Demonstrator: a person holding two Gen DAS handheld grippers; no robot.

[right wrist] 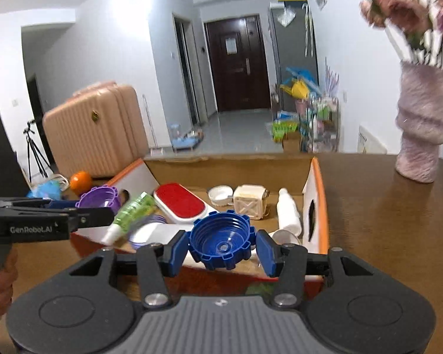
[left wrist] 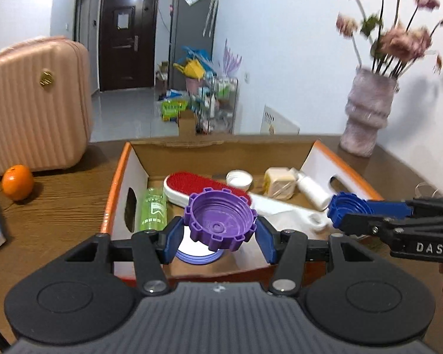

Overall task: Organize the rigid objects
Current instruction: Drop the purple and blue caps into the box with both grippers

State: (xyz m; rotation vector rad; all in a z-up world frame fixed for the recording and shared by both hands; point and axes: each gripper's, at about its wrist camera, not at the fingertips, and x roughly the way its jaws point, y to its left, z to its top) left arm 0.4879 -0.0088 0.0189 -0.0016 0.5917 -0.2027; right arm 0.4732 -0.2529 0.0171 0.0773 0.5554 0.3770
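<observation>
Left wrist view: my left gripper point(left wrist: 220, 236) is clenched on a purple cap point(left wrist: 220, 221), blue pads pressing its notched rim from both sides, open side facing the camera. I hold it above the near end of the cardboard box point(left wrist: 138, 159), over a lavender ring-shaped lid point(left wrist: 196, 255) lying on the box floor. Inside the box I note a green bottle point(left wrist: 153, 209) along the left wall, a red-faced lint brush point(left wrist: 200, 188) behind the cap, a small white round lid point(left wrist: 239, 178), a cream square case point(left wrist: 280, 183) and a white bottle point(left wrist: 313, 191) toward the right wall. White paper or cloth point(left wrist: 283, 209) lies under them on the right; I cannot tell which.

My right gripper point(left wrist: 344, 218) enters from the right of this view, over the box's right wall, grasping a blue cap point(left wrist: 347, 209).

Right wrist view: that gripper point(right wrist: 221, 249) is closed on the blue cap point(right wrist: 221, 240), pads tight on either side, held over the box's near edge. My left gripper point(right wrist: 103, 214) shows at left with the purple cap point(right wrist: 100, 199) held at its tip.

Around the box, on the brown table point(left wrist: 59, 212): an orange point(left wrist: 17, 181) at left, a pink suitcase point(left wrist: 35, 106) behind it, and a pale ribbed vase point(left wrist: 369, 112) with pinkish flowers at right.
</observation>
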